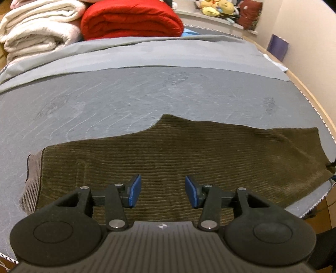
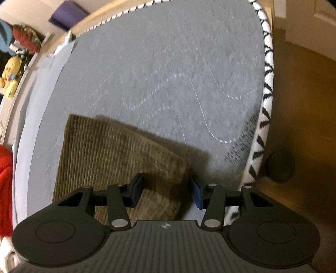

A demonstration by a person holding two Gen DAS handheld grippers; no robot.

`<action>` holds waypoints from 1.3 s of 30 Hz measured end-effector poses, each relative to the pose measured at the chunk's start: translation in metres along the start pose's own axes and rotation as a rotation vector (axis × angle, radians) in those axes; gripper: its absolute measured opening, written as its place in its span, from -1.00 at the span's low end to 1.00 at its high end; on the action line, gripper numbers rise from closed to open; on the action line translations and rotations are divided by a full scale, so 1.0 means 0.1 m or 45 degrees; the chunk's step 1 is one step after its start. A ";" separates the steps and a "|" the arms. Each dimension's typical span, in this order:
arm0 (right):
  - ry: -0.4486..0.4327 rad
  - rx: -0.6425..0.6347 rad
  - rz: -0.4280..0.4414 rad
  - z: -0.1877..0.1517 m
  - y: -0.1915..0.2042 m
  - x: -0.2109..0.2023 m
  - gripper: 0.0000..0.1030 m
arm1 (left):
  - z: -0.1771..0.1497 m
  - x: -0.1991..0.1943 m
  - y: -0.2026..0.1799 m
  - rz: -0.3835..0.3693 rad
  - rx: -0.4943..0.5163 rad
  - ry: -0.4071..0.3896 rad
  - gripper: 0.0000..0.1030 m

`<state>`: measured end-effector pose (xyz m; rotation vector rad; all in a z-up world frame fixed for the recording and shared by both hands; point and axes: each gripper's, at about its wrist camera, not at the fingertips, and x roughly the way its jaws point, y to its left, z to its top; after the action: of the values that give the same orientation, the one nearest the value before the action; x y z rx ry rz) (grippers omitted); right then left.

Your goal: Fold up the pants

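Pants (image 1: 168, 159) lie crosswise under my left tool (image 1: 162, 192), waistband left; right tool (image 2: 167, 192) over hem corner. Both tools half-open, empty.

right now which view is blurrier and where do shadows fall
Right wrist view: more motion smear, the stitching on the mattress is streaked, and the pants throw a dark shadow to their right. Left wrist view: sharper on the pants, soft on the red blanket at the back; fisheye bends the bed edge in both.
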<state>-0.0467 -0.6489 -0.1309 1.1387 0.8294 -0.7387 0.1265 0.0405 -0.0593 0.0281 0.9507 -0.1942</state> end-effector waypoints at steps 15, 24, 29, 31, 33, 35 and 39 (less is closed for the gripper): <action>-0.689 -1.060 0.247 -1.71 1.96 -1.14 -0.63 | 0.12 -0.08 0.37 -0.012 -0.095 -0.043 -0.01; -0.463 -2.214 0.628 -4.73 2.34 -0.73 -0.63 | 0.07 -0.15 0.64 0.017 -0.180 -0.041 -0.01; -0.314 -2.602 0.433 -5.37 2.01 -0.27 -0.61 | 0.02 -0.17 0.78 0.029 -0.207 -0.035 -0.01; -0.289 -2.576 0.402 -5.37 2.09 -0.35 -0.53 | 0.03 -0.19 0.81 0.025 -0.210 -0.040 -0.01; -0.216 -2.598 0.438 -5.36 2.12 -0.46 -0.21 | 0.03 -0.20 0.83 0.025 -0.219 -0.045 -0.01; -0.172 -2.649 0.557 -5.32 2.06 -0.61 -0.19 | 0.03 -0.19 0.84 0.022 -0.230 -0.042 0.00; -0.019 -2.507 0.761 -4.99 2.09 -0.82 -0.11 | 0.04 -0.16 0.77 0.021 -0.199 -0.037 0.00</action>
<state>-0.0024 -0.1080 -0.0623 -0.4603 0.6968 0.6395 0.1342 0.1186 -0.0486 -0.1109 0.9341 -0.1046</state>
